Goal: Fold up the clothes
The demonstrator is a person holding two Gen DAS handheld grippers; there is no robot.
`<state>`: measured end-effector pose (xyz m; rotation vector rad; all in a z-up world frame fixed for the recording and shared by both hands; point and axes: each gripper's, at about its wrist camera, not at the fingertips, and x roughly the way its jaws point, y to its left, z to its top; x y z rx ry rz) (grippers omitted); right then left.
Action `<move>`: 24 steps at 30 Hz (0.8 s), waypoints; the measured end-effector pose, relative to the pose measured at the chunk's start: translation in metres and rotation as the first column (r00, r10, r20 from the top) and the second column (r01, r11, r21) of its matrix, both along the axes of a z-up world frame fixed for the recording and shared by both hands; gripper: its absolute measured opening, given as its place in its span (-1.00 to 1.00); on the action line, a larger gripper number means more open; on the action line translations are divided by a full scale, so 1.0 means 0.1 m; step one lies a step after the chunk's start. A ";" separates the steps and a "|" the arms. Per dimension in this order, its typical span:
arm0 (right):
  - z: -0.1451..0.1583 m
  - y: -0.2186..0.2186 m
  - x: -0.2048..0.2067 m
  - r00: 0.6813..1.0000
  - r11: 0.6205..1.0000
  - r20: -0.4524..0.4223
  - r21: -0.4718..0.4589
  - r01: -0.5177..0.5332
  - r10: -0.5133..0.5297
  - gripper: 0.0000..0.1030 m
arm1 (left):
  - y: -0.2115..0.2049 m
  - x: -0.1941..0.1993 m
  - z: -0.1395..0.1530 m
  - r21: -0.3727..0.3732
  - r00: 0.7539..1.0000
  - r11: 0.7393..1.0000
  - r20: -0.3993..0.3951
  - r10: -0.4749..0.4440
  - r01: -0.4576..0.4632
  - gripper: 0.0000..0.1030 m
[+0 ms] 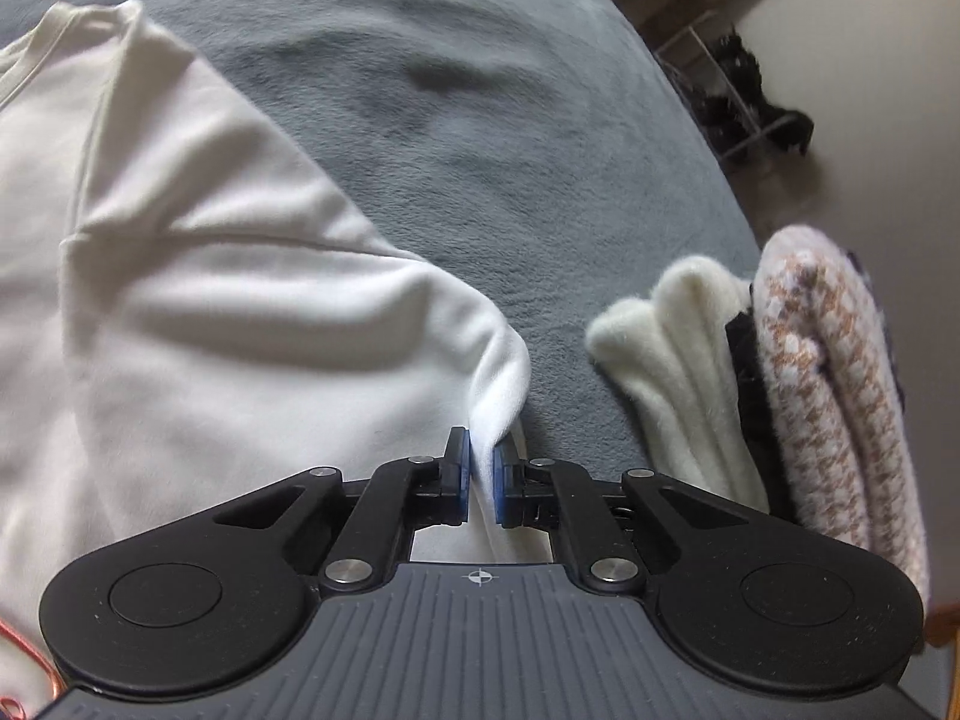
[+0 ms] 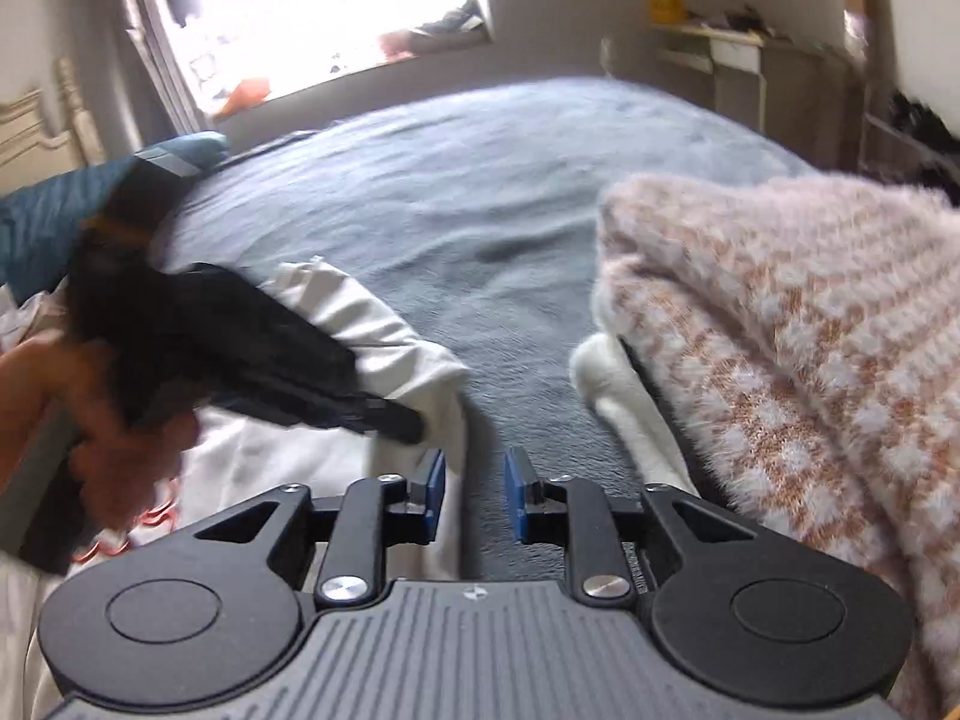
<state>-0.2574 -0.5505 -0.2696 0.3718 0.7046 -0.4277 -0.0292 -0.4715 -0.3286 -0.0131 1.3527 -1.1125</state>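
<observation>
L gripper (image 1: 480,483) is pinched nearly shut on a thin edge of the white top (image 1: 198,300) spread ahead-left of it, R gripper (image 2: 474,495) partly open w/ nothing between its pads, so a quick lift could slip that fold out, or drag it into the folded stack (image 1: 780,396) close on the right.

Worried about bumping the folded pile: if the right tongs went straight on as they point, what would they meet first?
Probably the grey blanket; the open right tongs aim between the white garment and the folded pile.
</observation>
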 end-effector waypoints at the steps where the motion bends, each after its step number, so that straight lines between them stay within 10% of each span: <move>1: -0.05 -0.02 0.07 1.000 1.000 -0.015 0.005 -0.013 0.013 -0.50 | 0.05 0.02 -0.01 -0.014 1.000 1.000 -0.014 0.014 -0.014 -0.89; 11: -0.45 -0.20 0.67 0.988 0.986 -0.031 0.067 -0.150 0.152 -0.32 | 0.25 0.11 -0.03 -0.093 0.998 0.994 -0.021 0.054 -0.055 -0.89; 14: -0.50 -0.24 0.72 0.991 0.990 -0.031 0.056 -0.129 0.131 -0.83 | 0.28 0.12 -0.03 -0.106 0.998 0.993 -0.016 0.058 -0.059 -0.89; 19: -0.51 -0.30 0.66 0.998 1.000 -0.053 -0.004 0.020 -0.021 -0.85 | 0.31 0.13 -0.03 -0.113 0.998 0.992 -0.014 0.062 -0.063 -0.89; 24: -0.47 -0.30 0.68 0.997 0.996 0.006 0.022 -0.083 0.083 -0.77 | 0.34 0.14 -0.05 -0.111 0.998 0.992 -0.017 0.062 -0.064 -0.89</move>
